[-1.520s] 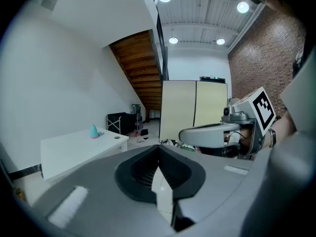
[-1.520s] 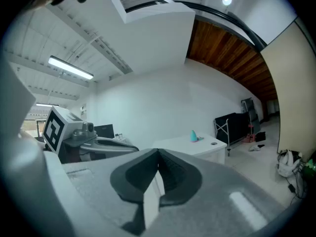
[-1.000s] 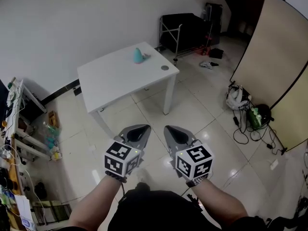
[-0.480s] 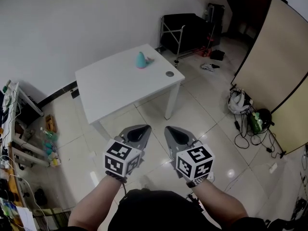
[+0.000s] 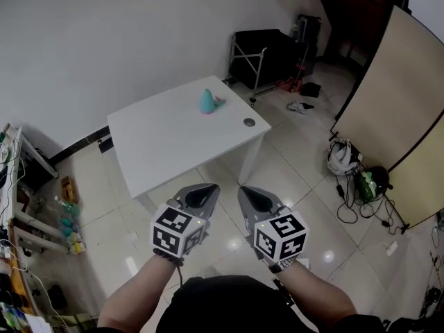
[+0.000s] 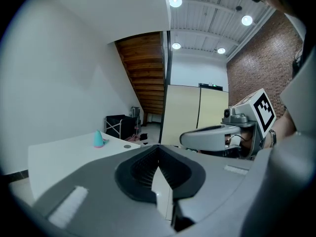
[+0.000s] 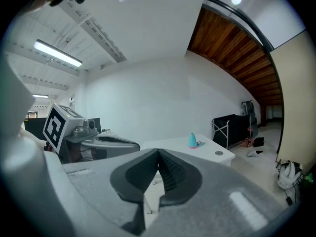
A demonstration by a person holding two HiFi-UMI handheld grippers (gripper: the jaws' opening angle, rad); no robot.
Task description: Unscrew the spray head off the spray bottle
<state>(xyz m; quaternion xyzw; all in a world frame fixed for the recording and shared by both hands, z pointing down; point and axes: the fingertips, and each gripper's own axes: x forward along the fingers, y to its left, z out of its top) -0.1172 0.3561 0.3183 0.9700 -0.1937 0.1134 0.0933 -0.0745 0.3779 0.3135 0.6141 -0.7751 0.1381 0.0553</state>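
Observation:
A teal spray bottle with a pinkish head lies on the far part of a white table. It also shows small in the left gripper view as the bottle and in the right gripper view as the bottle. My left gripper and right gripper hang side by side above the floor, well short of the table's near edge. Both are shut with nothing between the jaws. In each gripper view the other gripper shows alongside.
A small round grey disc lies near the table's right edge. A black folding cart stands at the back wall. A beige panel leans at the right with bags and cables on the floor. Cluttered shelves line the left.
The table and bottle have shifted right and lower in the head view, as the view moves toward them. Both grippers have kept their pose and stay shut.

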